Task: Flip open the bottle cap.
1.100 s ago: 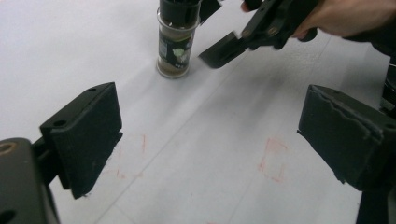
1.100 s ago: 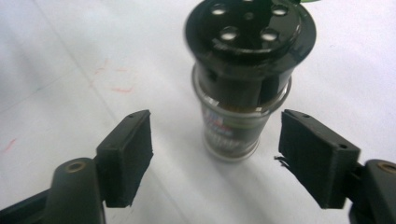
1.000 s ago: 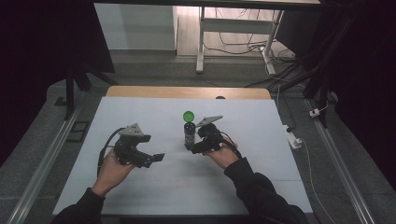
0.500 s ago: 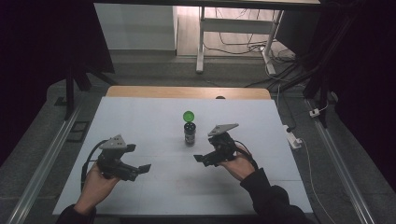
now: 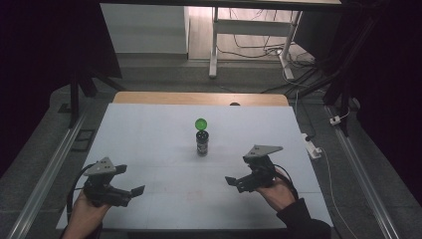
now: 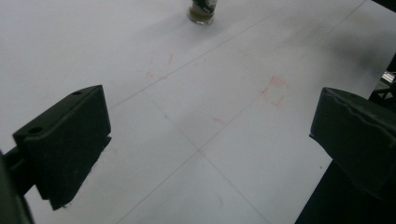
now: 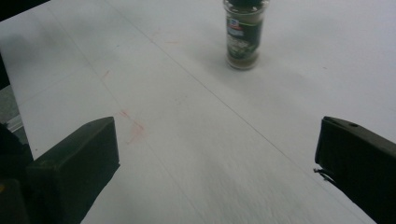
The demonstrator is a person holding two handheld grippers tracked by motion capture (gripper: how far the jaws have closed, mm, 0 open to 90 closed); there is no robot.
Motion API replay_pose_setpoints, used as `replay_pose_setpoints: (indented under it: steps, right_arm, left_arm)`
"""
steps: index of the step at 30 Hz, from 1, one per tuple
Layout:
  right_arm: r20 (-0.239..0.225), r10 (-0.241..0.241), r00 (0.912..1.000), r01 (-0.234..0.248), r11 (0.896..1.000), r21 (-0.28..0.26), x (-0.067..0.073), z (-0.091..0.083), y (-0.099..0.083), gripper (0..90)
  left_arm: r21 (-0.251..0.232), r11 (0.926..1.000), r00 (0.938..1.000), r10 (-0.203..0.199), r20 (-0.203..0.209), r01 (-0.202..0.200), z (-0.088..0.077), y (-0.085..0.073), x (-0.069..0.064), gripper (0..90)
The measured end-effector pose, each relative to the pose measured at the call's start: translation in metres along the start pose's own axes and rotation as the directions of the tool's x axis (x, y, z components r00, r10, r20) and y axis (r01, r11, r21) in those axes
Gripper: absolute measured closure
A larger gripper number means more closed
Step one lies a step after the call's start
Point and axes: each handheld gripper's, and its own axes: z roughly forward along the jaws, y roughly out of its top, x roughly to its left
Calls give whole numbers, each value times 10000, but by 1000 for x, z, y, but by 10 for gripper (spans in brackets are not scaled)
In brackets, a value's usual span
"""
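A small dark spice jar [image 5: 202,143] stands upright in the middle of the white table [image 5: 149,139], its green lid [image 5: 201,124] flipped up. It also shows far ahead as the jar [image 6: 203,10] in the left gripper view and as the jar [image 7: 243,35] in the right gripper view. My left gripper [image 5: 135,191] is low near the front left corner, pointing right. My right gripper [image 5: 233,181] is at the front right, pointing left. Both have just been opening. The left gripper [image 6: 212,133] and the right gripper [image 7: 217,161] stand wide open with nothing between their jaws.
Faint red marks [image 6: 275,89] and thin lines cross the tabletop. A wooden strip [image 5: 199,98] edges the far side, with a small dark thing [image 5: 234,104] on it. A power strip [image 5: 312,148] and cables lie on the floor at the right.
My right gripper has left the jar and pulled back to the front right, opening. My left gripper has drawn back toward the front left corner. The jar stays upright.
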Motion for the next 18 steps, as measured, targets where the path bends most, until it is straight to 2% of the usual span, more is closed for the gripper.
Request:
replay_pose_setpoints:
  steps: [5,11,18]
  right_arm:
    - [492,334,9982,-318,9989,-347,-3,-23,-17,0]
    - [1227,921,9882,-826,9933,-809,-6,-49,-40,0]
    - [1770,1501,9727,-1418,9882,-586,-11,-69,-69,0]
  left_arm:
    - [-25,9997,9993,-226,-291,226,-11,-14,2,0]
    - [-66,9990,9965,-453,-698,450,-24,-27,6,0]
    - [-63,9978,9935,-670,-919,667,-33,-36,7,0]
